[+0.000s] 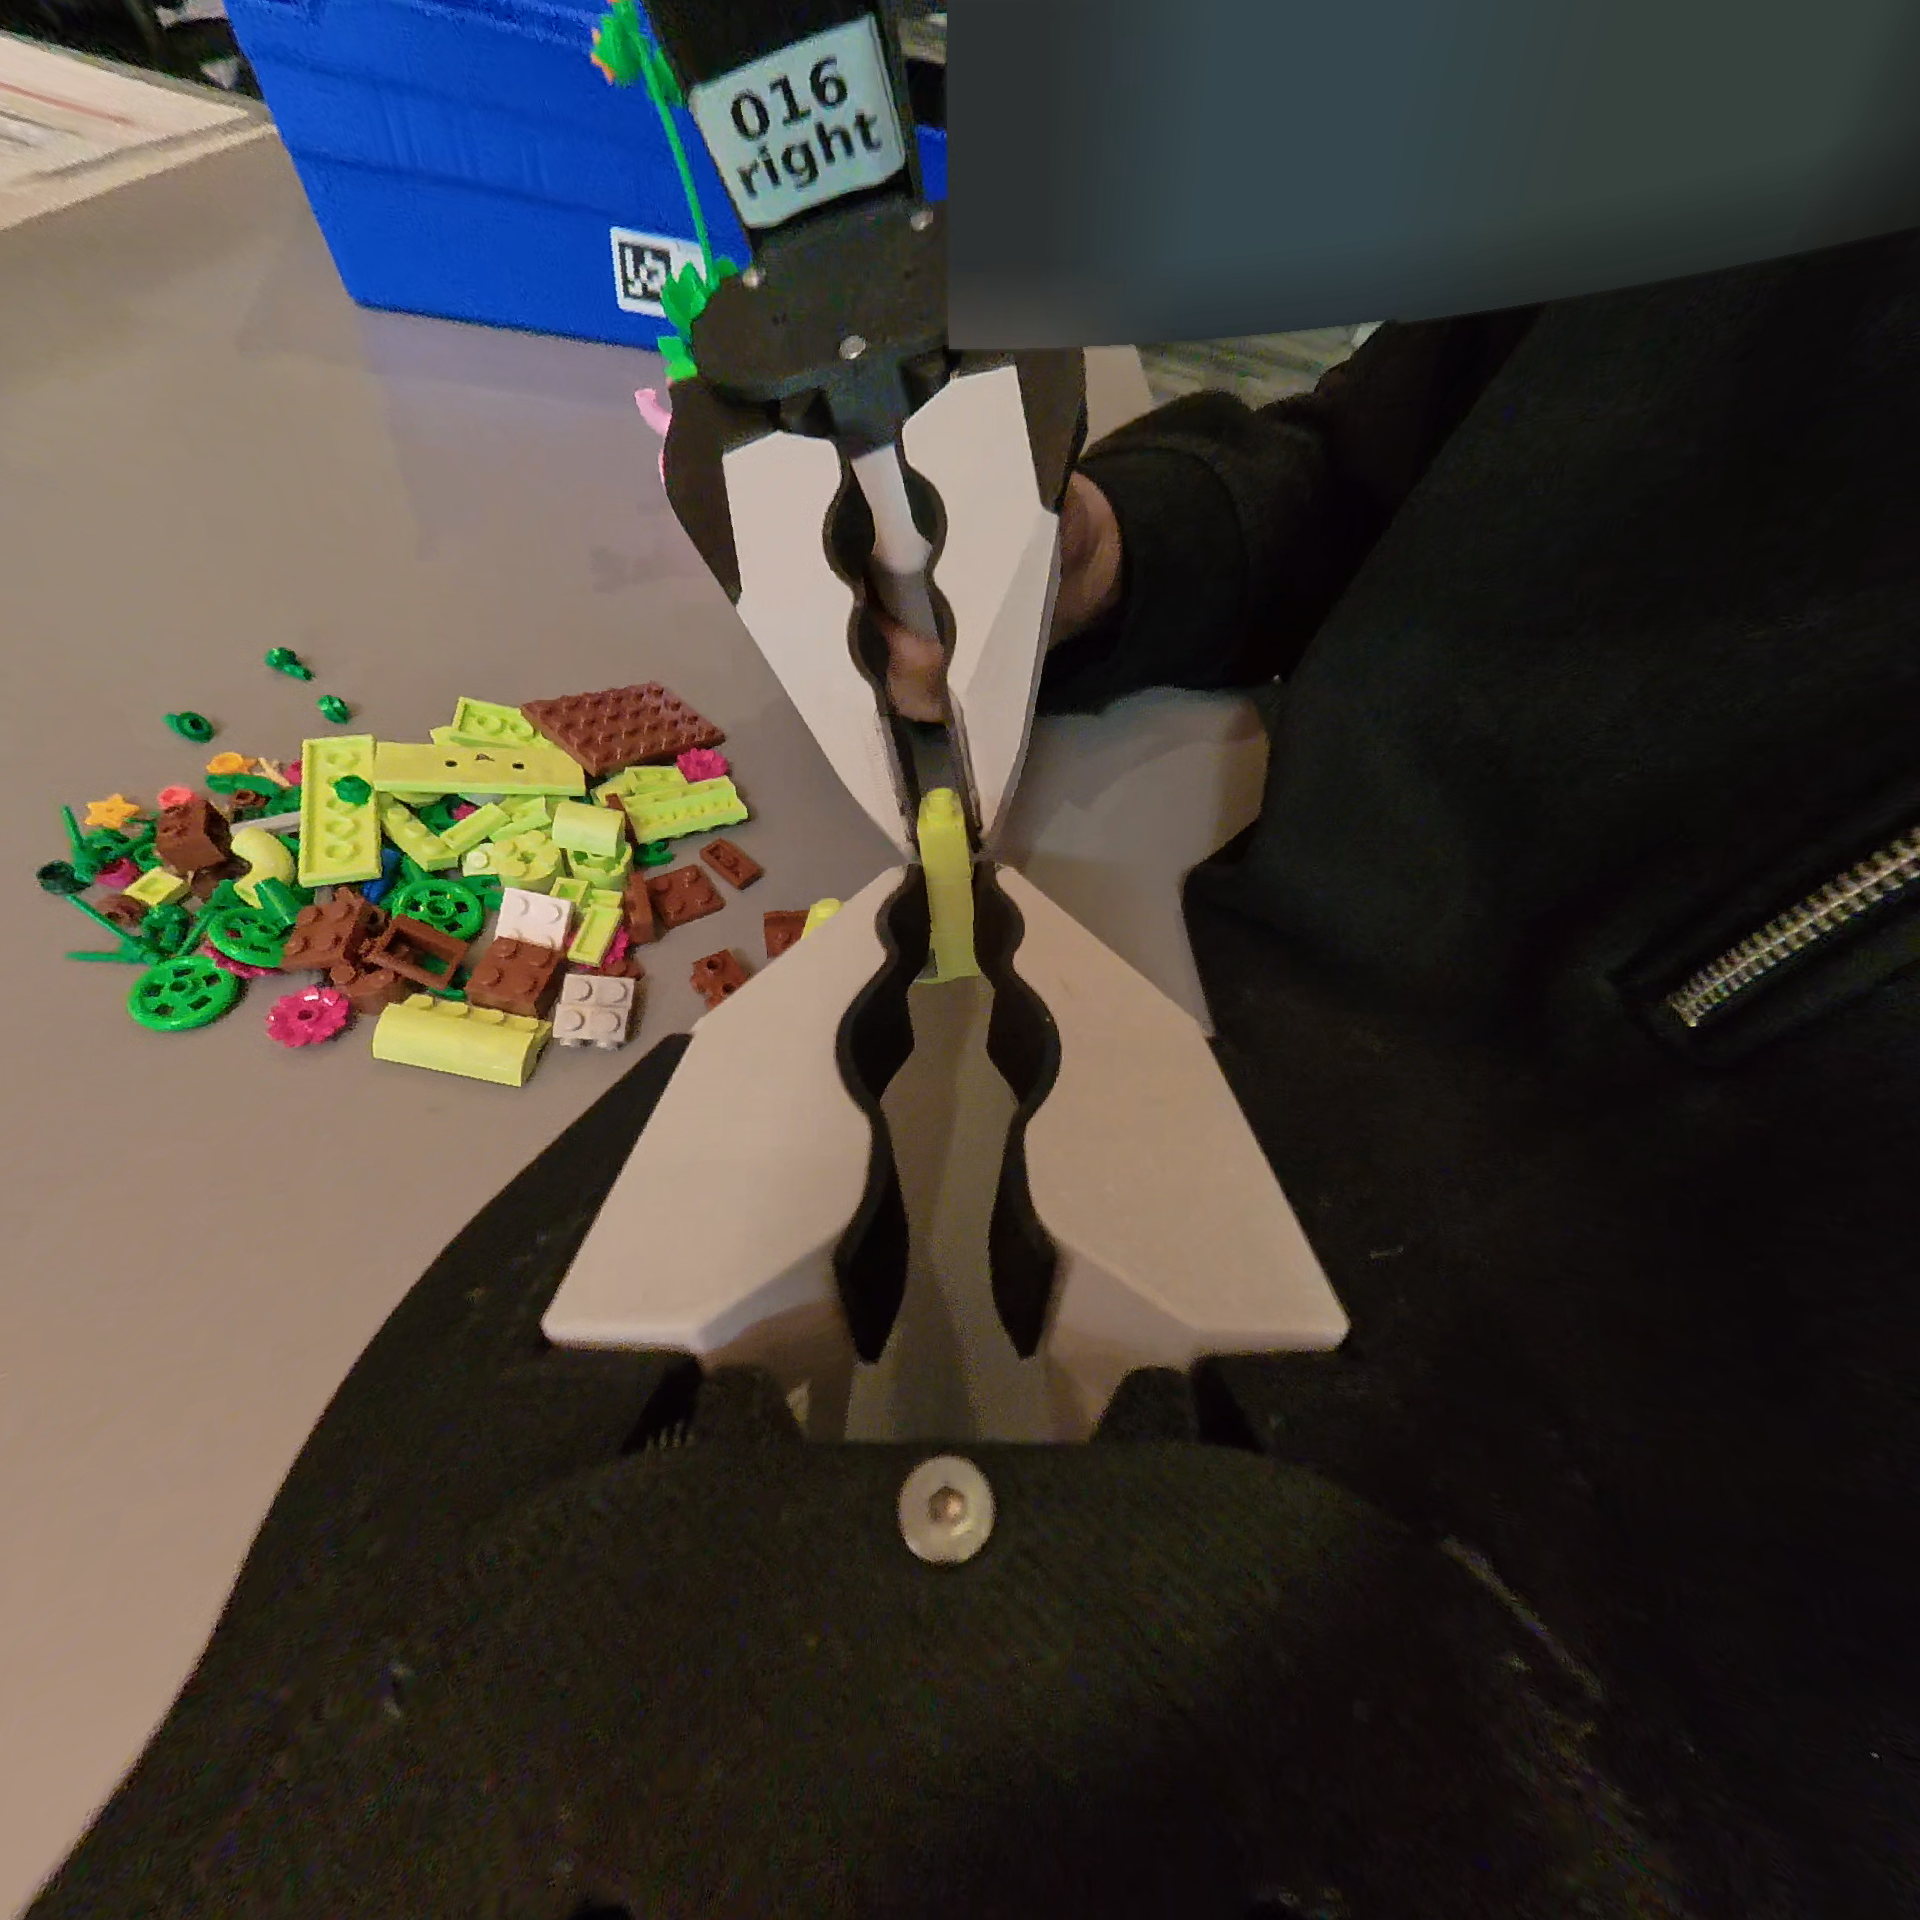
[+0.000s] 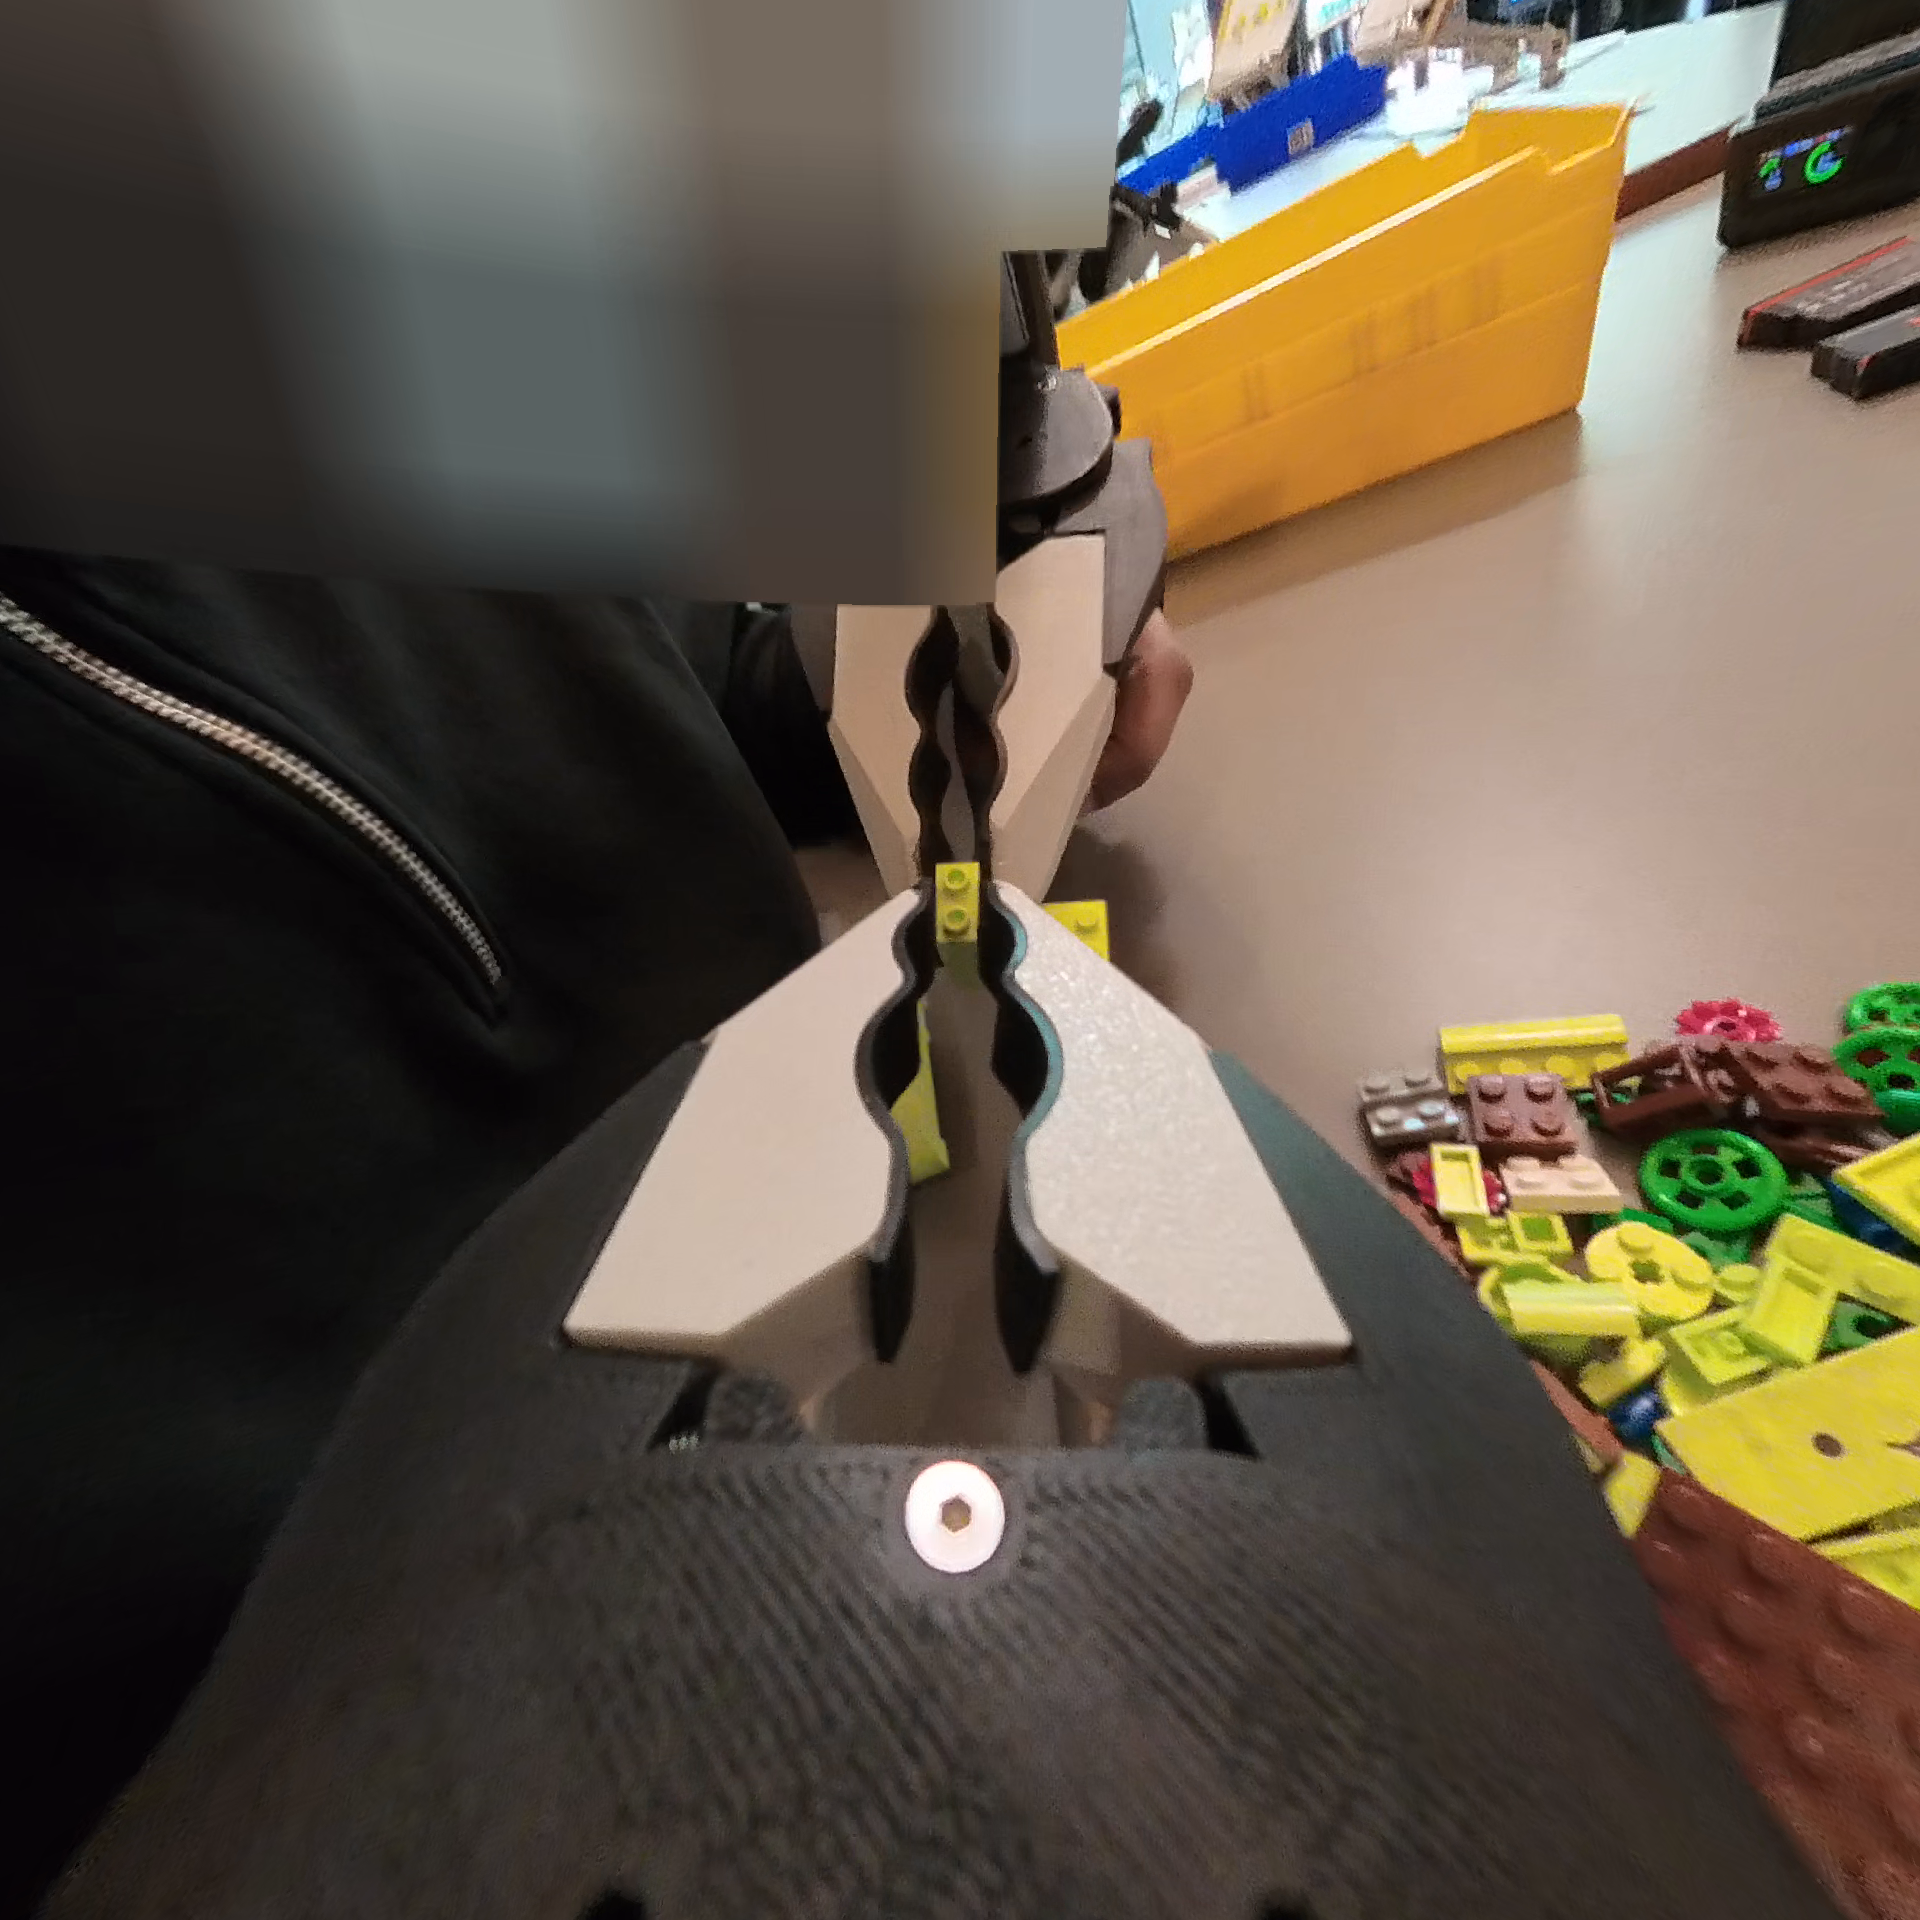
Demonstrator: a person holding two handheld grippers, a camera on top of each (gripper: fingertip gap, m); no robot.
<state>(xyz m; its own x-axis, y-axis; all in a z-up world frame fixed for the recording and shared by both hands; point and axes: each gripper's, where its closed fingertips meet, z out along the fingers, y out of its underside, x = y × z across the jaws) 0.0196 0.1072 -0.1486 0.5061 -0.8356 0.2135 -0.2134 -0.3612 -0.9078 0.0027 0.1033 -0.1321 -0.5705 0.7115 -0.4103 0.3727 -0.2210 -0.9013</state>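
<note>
- Left wrist view: left gripper (image 1: 943,883) and right gripper (image 1: 940,795) meet tip to tip above the grey table (image 1: 312,499).
- Both sets of fingers are clamped on one lime-green brick (image 1: 945,883), held between them, clear of the table.
- Right wrist view: same brick (image 2: 956,920) sits at the right gripper (image 2: 956,914) tips; left gripper (image 2: 951,842) opposite.
- Loose brick pile (image 1: 416,873) lies well apart; blue bin (image 1: 468,156) behind.

Grey table (image 1: 312,499) bears brick pile (image 1: 416,883), blue bin (image 1: 468,156).
</note>
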